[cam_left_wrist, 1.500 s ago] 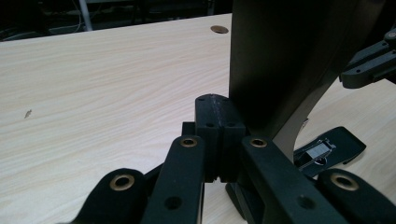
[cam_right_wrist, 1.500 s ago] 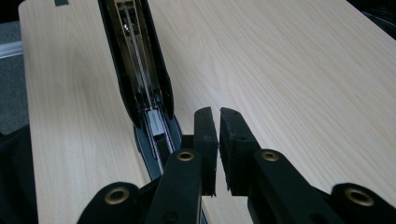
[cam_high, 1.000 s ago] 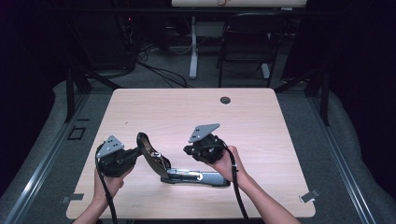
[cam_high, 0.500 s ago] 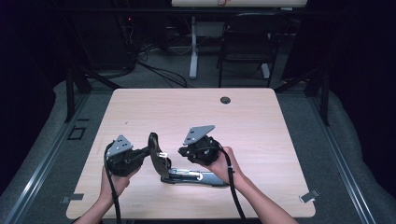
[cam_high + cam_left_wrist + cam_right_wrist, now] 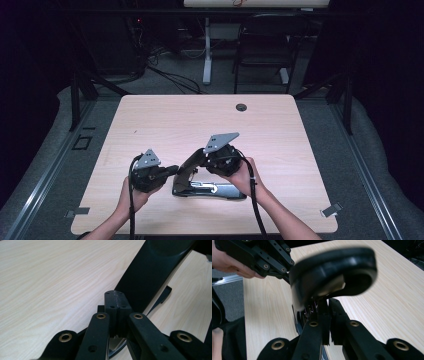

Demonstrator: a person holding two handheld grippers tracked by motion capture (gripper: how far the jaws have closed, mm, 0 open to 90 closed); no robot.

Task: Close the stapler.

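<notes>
**Hinged stapler, arm raised, between two shut claws**

A large black stapler (image 5: 207,187) lies on the surface (image 5: 200,120) near the person's edge, its metal base flat and its arm (image 5: 187,167) tilted up to the left. The left claw (image 5: 172,170) has its jaws pressed together with nothing between them, its tip touching or just beside the raised arm; in the left gripper view the arm (image 5: 152,272) rises right behind the shut pads. The right claw (image 5: 328,312) is also pressed together, over the base under the arm's head (image 5: 334,275); whether it presses on the base I cannot tell.

It looks rigid and fairly heavy, with smooth plastic on top that shut jaws may slide on. The hinge is probably sprung, so the arm could snap back. Pin the base firmly and push the arm near its free end; the shell looks too broad to pinch.
</notes>
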